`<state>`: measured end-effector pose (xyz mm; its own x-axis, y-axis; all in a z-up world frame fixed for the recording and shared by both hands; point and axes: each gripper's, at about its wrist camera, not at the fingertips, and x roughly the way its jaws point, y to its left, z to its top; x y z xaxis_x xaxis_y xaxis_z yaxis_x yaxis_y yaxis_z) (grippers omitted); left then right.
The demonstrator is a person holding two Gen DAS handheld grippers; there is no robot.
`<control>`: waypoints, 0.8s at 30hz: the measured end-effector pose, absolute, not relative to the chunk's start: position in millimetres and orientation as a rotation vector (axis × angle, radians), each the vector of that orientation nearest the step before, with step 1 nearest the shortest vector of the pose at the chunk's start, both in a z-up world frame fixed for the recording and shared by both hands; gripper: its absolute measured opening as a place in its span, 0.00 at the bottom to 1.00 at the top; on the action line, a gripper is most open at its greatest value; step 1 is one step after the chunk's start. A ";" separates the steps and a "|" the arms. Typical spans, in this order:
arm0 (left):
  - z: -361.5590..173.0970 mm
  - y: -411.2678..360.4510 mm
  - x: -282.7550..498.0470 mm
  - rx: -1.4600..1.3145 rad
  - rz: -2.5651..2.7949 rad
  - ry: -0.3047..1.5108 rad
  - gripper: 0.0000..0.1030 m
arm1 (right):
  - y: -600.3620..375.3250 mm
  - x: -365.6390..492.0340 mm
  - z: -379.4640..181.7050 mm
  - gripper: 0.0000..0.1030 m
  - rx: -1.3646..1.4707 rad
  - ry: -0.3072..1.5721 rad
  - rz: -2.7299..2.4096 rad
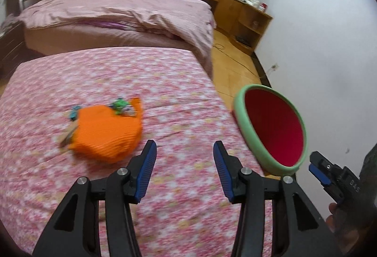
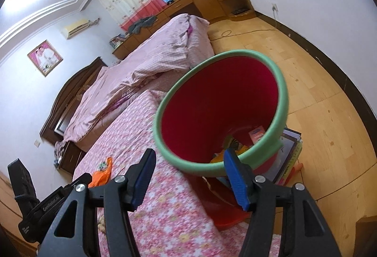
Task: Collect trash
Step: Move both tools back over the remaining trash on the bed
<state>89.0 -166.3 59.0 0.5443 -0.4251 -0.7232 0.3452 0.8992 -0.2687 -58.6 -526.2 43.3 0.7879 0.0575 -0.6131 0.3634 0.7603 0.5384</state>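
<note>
An orange plastic bag [image 1: 107, 130] lies crumpled on the pink floral bedspread [image 1: 117, 186], with small green and blue wrappers [image 1: 120, 105] beside it. It also shows in the right wrist view [image 2: 101, 174]. My left gripper [image 1: 185, 171] is open and empty, a little right of the bag. A red bin with a green rim [image 2: 271, 139] stands tilted at the bed's edge; it also shows in the left wrist view [image 1: 273, 127]. Trash [image 2: 255, 135] lies inside it. My right gripper [image 2: 189, 180] is open and empty, just in front of the bin's rim.
A second bed with a purple quilt [image 1: 117, 11] lies behind. Wooden cabinets [image 1: 235, 9] line the far wall. Wooden floor [image 2: 318, 92] lies to the right. A stack of books [image 2: 288, 158] sits under the bin.
</note>
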 end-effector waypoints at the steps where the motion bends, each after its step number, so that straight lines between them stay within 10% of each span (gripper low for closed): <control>1: 59.0 -160.4 89.3 -0.104 -0.449 0.884 0.49 | -520.6 -57.1 45.1 0.61 0.689 0.656 -0.170; 24: 39.1 -38.7 106.9 -0.203 -0.201 0.857 0.49 | -421.0 -8.1 48.5 0.64 0.533 0.771 -0.008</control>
<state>106.9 -38.7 39.1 0.6387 -0.2558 -0.7257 0.0931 0.9619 -0.2571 -8.1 -421.0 48.5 0.7237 0.1844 -0.6650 0.1976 0.8679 0.4557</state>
